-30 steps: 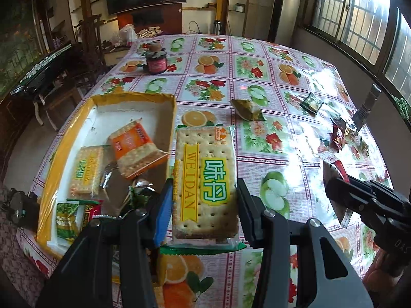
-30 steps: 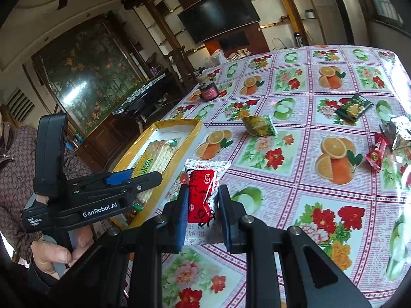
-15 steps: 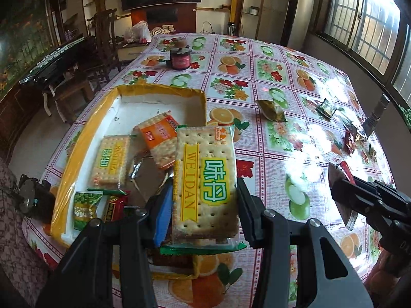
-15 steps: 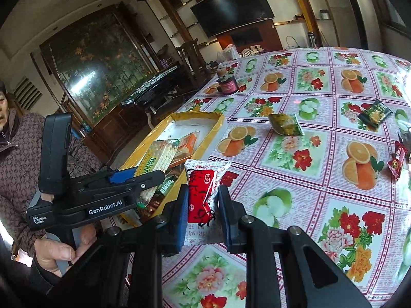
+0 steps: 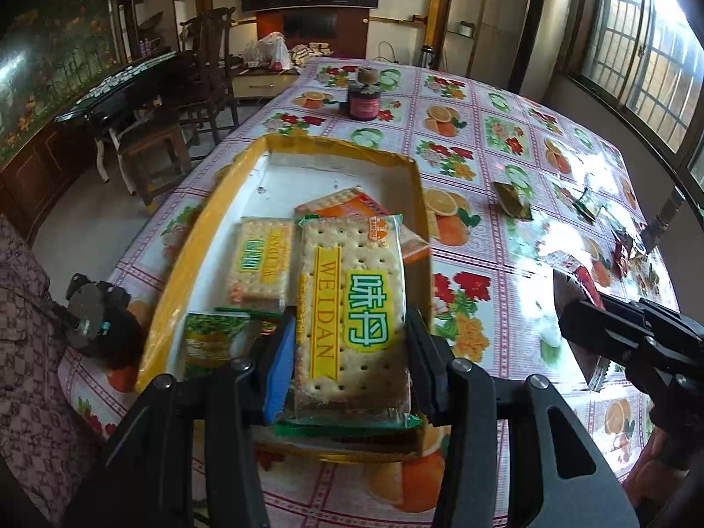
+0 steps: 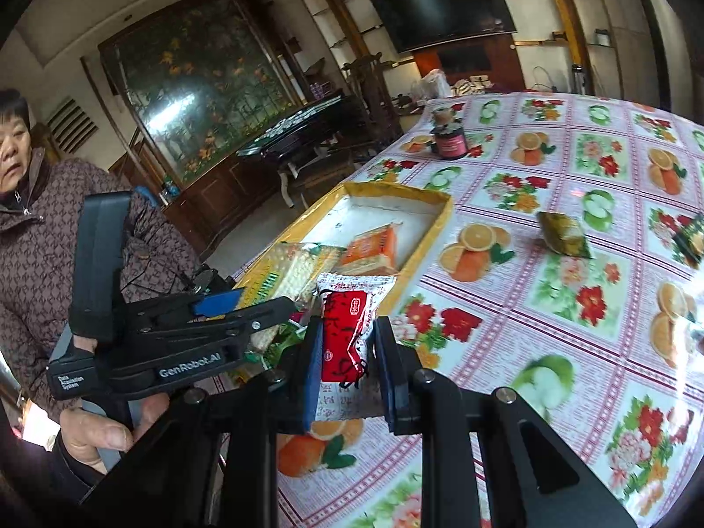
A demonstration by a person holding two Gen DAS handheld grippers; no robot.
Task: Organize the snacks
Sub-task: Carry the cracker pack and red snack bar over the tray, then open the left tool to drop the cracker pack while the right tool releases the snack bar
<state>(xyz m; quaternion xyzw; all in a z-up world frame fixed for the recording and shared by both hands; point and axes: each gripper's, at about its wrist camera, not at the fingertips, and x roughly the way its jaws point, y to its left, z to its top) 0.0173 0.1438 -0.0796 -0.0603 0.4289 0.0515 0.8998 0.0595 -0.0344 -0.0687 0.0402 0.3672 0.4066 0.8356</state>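
My left gripper (image 5: 350,343) is clamped on a cracker packet (image 5: 352,308) with a yellow band and green label, gripping it by its long sides and holding it flat above the near end of the yellow-rimmed tray (image 5: 413,185). My right gripper (image 6: 345,367) is closed narrowly on a small red-and-white snack packet (image 6: 350,330), held upright just beside the tray's near corner, over the tablecloth. In the tray below the left gripper I see a second cracker packet (image 5: 259,264) of the same kind, an orange packet (image 5: 352,207) further in, and a green packet (image 5: 209,341) at the near left corner. The tray sits on a table with a fruit-and-flower patterned cloth (image 5: 484,132). Out on the cloth, well apart from the tray, lies an olive-green sachet (image 6: 563,233), with more small wrappers (image 5: 616,237) scattered to the far right in the sun glare. A dark jar (image 5: 363,103) stands near the far end of the table. In the right wrist view, a person's hand (image 6: 97,431) holds the left gripper's handle.
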